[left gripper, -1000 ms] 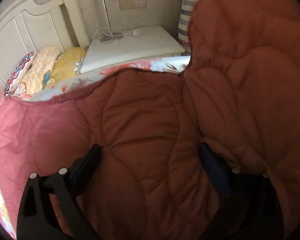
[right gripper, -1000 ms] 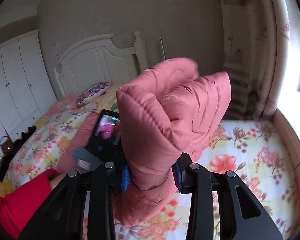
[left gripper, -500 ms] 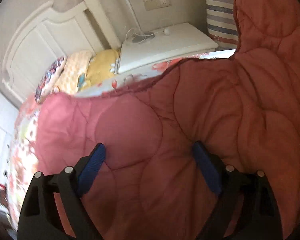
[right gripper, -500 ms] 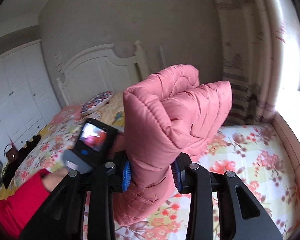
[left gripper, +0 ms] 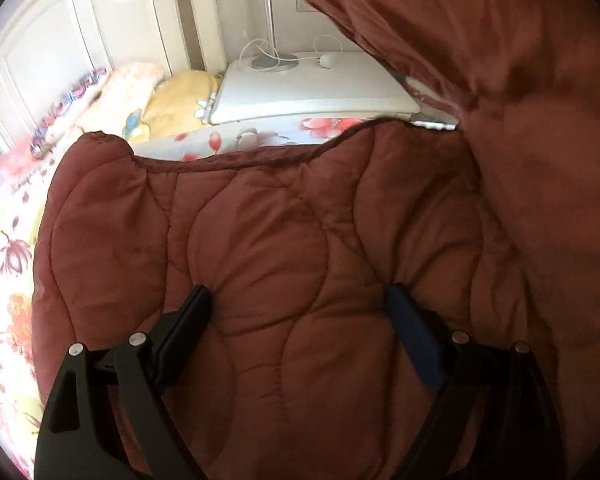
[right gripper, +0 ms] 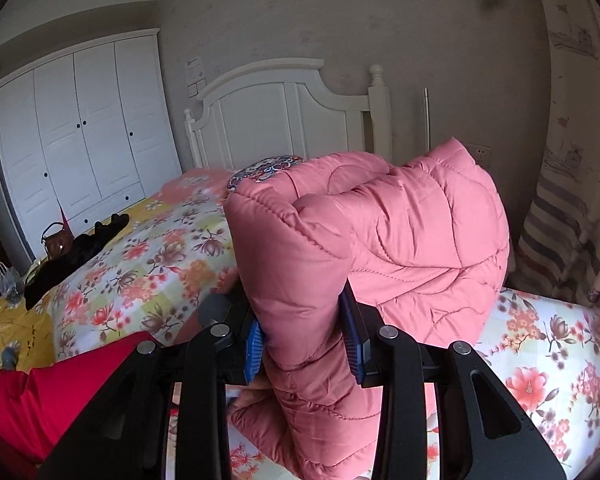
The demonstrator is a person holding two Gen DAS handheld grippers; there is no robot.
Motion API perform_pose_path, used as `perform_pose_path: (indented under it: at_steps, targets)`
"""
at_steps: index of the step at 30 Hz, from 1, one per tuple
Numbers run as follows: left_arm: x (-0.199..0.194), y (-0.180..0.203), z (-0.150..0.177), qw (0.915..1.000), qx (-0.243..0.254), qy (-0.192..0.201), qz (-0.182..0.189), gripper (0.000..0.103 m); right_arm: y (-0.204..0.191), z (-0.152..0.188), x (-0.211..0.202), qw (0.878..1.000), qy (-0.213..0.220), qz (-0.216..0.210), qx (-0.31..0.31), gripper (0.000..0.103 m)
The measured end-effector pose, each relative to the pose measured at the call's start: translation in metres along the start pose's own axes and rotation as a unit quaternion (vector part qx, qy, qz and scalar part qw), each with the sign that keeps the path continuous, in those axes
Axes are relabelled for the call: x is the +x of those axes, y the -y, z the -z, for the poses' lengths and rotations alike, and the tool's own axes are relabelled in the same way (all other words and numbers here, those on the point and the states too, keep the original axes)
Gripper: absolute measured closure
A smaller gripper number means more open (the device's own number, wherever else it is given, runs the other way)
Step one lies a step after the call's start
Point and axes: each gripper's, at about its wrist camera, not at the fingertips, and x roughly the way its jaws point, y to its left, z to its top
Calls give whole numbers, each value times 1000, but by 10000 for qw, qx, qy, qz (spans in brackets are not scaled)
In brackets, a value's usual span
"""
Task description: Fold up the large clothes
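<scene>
Mid-fold: the right tool (right gripper: 304,344) clamps a lifted bunch of the pink quilted coat (right gripper: 380,248) at frame centre, the left tool (left gripper: 296,312) spread wide over it, so next lay the raised part across.

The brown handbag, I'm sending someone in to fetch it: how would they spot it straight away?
Start from the white four-door wardrobe, then drop to the near corner of the floral-quilted bed in front of it. The small brown leather handbag sits there upright, its looped handle raised. It is the only brown thing, beside black clothing sprawled flat.
</scene>
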Motion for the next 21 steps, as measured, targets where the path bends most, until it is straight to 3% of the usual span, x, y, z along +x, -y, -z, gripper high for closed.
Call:
perform_pose_path:
  at_steps: [2,4,6,8,11,16,21]
  targets:
    - [-20,-22,1,9999,-43,89,-25,14,0,1,2,10000,-44,21,15,68]
    - [-43,-44,4,9970,127,391,-659,14,-1,2,2,10000,-54,38,10,68]
    - [-54,-76,11,9889,68,537,-1386,10,-2,1,1,10000,-42,65,26,68]
    - [-48,-100,18,9865,-57,491,-1560,10,-5,-1,1,10000,-17,63,34,68]
    - [-27,-116,32,9924,-268,173,-1189,10,-19,-6,6,9999,-1,6,-123,68]
    - [-13,-130,43,9950,-660,154,-727,9,-62,-5,34,9968,-254,-115,-745,68]
    - [1,-144,51,9948,-1001,96,-136,8,-109,13,83,9863,-788,-693,-1270,68]
